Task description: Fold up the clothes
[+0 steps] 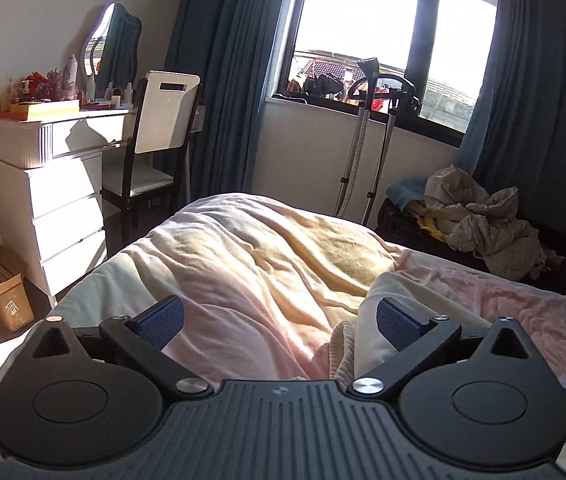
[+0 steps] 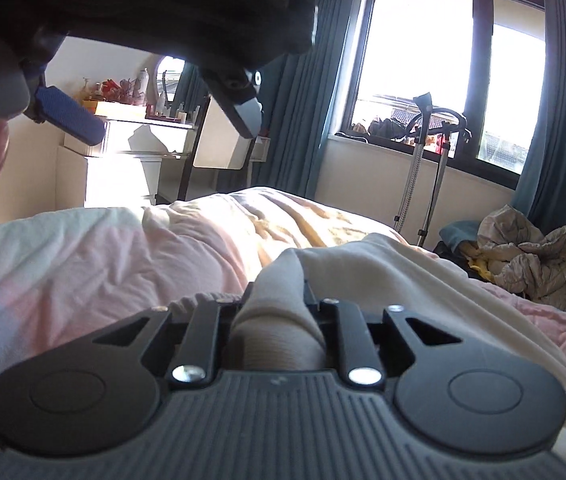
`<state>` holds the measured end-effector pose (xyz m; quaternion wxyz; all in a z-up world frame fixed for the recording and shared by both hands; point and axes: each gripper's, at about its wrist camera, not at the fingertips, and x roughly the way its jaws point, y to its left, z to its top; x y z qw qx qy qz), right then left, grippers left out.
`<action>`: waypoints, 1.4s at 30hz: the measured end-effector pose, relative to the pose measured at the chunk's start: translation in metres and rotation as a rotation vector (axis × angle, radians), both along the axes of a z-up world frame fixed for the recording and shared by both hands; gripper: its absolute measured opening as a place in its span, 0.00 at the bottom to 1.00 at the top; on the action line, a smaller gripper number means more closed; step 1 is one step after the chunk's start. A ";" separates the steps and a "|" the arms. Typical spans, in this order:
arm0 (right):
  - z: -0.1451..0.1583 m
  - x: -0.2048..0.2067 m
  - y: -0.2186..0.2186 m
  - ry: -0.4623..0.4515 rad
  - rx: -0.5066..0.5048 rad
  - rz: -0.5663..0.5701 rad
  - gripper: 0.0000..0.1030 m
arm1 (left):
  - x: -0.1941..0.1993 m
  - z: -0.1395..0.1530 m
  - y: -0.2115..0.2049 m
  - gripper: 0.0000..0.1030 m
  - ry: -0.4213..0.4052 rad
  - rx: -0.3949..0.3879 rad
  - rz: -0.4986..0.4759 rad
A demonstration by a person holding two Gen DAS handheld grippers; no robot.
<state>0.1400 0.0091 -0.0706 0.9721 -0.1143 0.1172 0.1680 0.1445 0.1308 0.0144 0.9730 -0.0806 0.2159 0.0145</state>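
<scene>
Sunlit bedroom: a bed [image 1: 243,248] under a pink-and-yellow quilt fills the view, window at 12 o'clock, a crumpled laundry heap [image 1: 491,220] at 3 o'clock. The left claw [image 1: 279,322] stands released, its blue pads well apart, nothing between them. The right claw [image 2: 273,316] is clenched on a bunched fold of the cream garment [image 2: 383,264], which lies on the quilt at 5 o'clock. Judging by this, a fold is being laid. Next the cloth wants setting flat on the bed, then letting go, with the left claw pinning or taking the opposite edge.
</scene>
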 end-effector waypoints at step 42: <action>-0.006 -0.076 -0.181 0.320 0.147 -0.193 0.72 | -0.075 -0.034 -0.080 1.00 -0.068 0.146 -0.056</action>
